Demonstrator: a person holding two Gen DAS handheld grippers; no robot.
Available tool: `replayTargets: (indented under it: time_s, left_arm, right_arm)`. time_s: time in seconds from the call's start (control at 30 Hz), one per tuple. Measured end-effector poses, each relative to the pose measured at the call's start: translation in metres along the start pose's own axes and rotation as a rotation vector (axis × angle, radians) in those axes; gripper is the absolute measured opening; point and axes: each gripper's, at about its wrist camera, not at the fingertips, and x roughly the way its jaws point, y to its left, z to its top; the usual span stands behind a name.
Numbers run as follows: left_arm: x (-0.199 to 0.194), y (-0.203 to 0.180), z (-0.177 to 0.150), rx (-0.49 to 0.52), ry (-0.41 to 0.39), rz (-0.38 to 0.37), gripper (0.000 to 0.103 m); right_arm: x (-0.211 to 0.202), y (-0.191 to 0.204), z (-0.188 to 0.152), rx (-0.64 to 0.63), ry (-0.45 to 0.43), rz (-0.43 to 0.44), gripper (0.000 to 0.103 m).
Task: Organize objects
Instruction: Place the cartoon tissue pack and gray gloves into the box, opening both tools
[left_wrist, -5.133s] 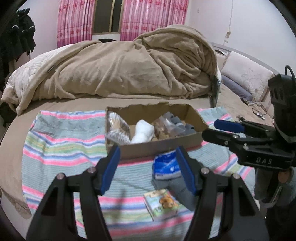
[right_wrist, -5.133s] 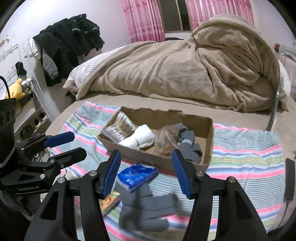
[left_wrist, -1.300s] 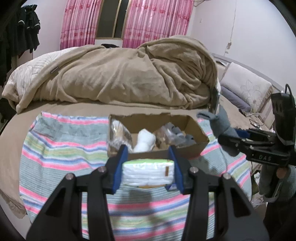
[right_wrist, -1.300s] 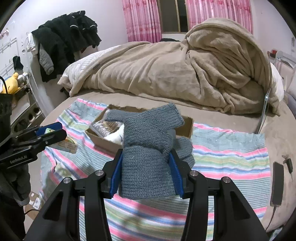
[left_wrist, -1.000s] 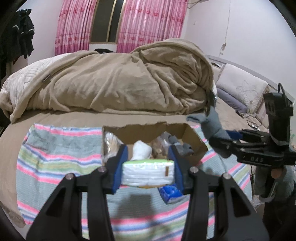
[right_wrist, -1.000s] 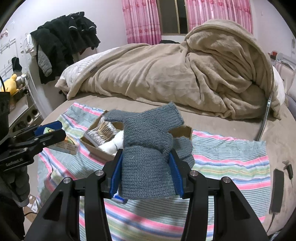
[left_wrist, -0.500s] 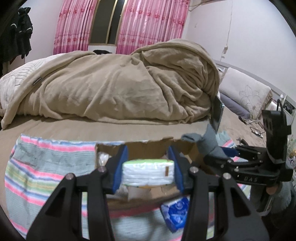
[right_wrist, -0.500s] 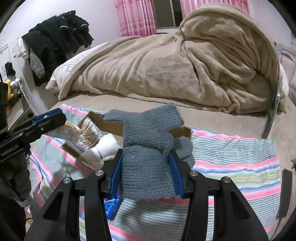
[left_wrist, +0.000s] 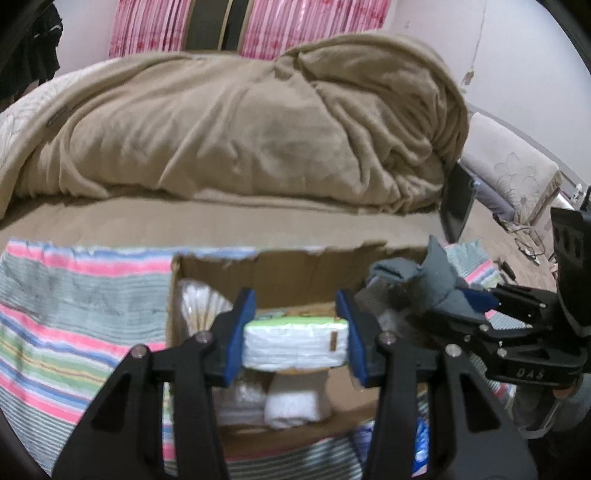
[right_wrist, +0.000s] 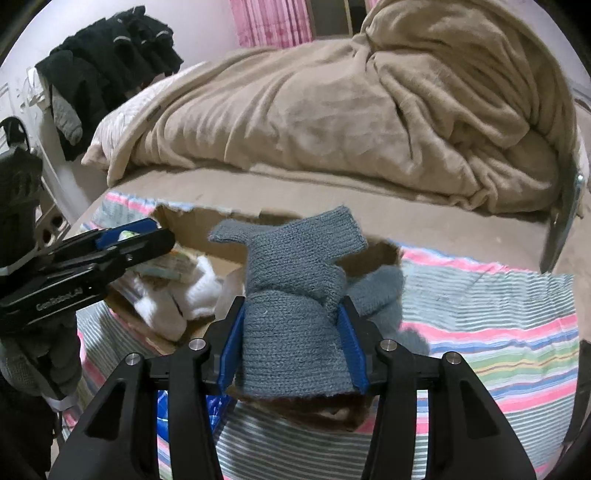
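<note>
My left gripper (left_wrist: 295, 332) is shut on a white tissue pack (left_wrist: 295, 343) with a green top, held over the open cardboard box (left_wrist: 288, 269). My right gripper (right_wrist: 291, 343) is shut on grey knitted socks (right_wrist: 291, 295), held over the box's right part (right_wrist: 384, 254). In the left wrist view the right gripper (left_wrist: 476, 306) with the grey socks (left_wrist: 436, 280) is at the right. In the right wrist view the left gripper (right_wrist: 147, 236) reaches in from the left. White rolled socks (left_wrist: 295, 398) and a plastic bag (left_wrist: 203, 306) lie in the box.
The box sits on a striped towel (left_wrist: 74, 295) on a bed. A heaped beige blanket (left_wrist: 240, 129) lies behind it. A blue packet (right_wrist: 177, 406) lies on the towel in front of the box. Dark clothes (right_wrist: 110, 62) hang at the far left.
Both grippers have moved forward and down over the box, still shut on the tissue pack and the grey socks. The box now fills more of both views.
</note>
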Motion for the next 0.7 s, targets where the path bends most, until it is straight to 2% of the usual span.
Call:
replayTargets:
  time_s: [0.13, 0.2, 0.37, 0.5, 0.7]
  left_arm:
    - [0.006, 0.002, -0.008, -0.008, 0.059, -0.008, 0.051]
    - [0.007, -0.001, -0.014, 0.012, 0.080, -0.004, 0.061]
    - [-0.003, -0.008, -0.020, 0.027, 0.084, -0.001, 0.066]
    - [-0.015, -0.008, -0.022, 0.017, 0.077, -0.012, 0.076]
    - [-0.040, -0.008, -0.027, 0.005, 0.048, -0.005, 0.077]
  right_arm:
    - [0.003, 0.001, -0.002, -0.001, 0.011, -0.004, 0.053]
    - [0.001, 0.002, -0.002, 0.001, 0.013, 0.004, 0.055]
    - [-0.006, 0.003, -0.003, 0.010, -0.004, 0.008, 0.068]
    - [-0.016, 0.002, -0.005, 0.025, -0.020, 0.004, 0.069]
    - [-0.034, 0.008, -0.010, 0.032, -0.037, -0.003, 0.071]
